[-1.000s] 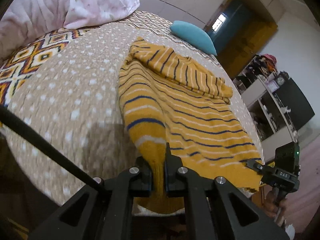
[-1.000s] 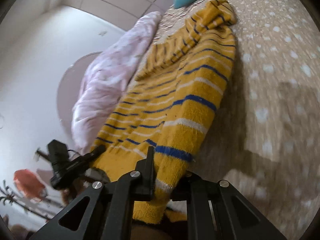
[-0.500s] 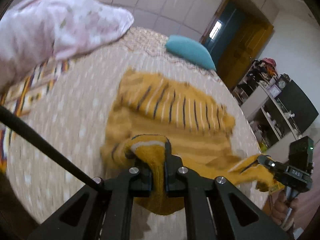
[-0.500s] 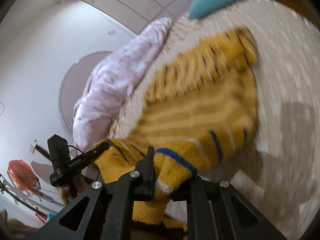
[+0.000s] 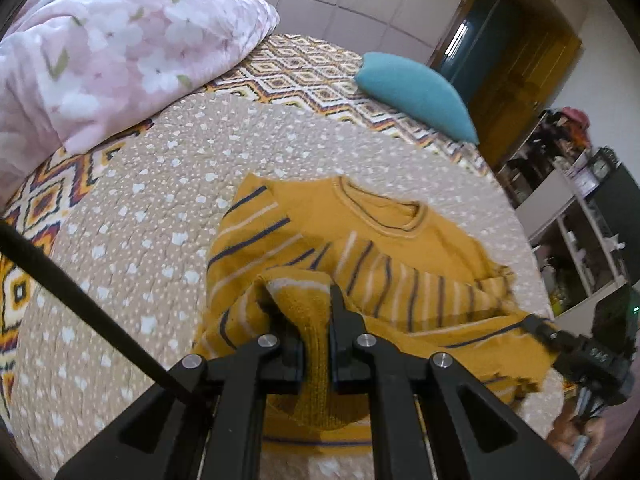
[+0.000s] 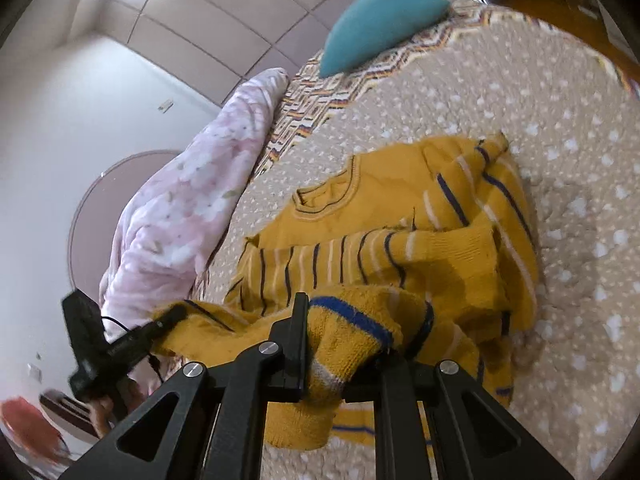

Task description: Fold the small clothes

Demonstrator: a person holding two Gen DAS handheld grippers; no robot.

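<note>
A mustard-yellow striped sweater (image 5: pixel 384 248) lies on a bed (image 5: pixel 140 208) covered with a tan quilt dotted in white. Its neckline faces the far end of the bed, and its lower part is doubled up over the chest, so the striped fabric lies across the plain yellow panel below the collar.

The left hand-held gripper (image 5: pixel 316 312) is clamped on one corner of the sweater's hem, with knit fabric bunched between its two black fingers. The right hand-held gripper (image 6: pixel 340 332) pinches the other hem corner, a fold with a bright blue stripe pressed between its fingers. Each gripper also shows at the edge of the other's view, holding its corner above the near edge of the bed.

A pink floral duvet (image 5: pixel 104 48) is heaped at the left side of the bed, well apart from the sweater. A teal pillow (image 5: pixel 416 92) rests at the far end on a patterned blanket (image 5: pixel 304 68) with diamond motifs. Shelves (image 5: pixel 580 216) with small items stand beside the bed on the right.
</note>
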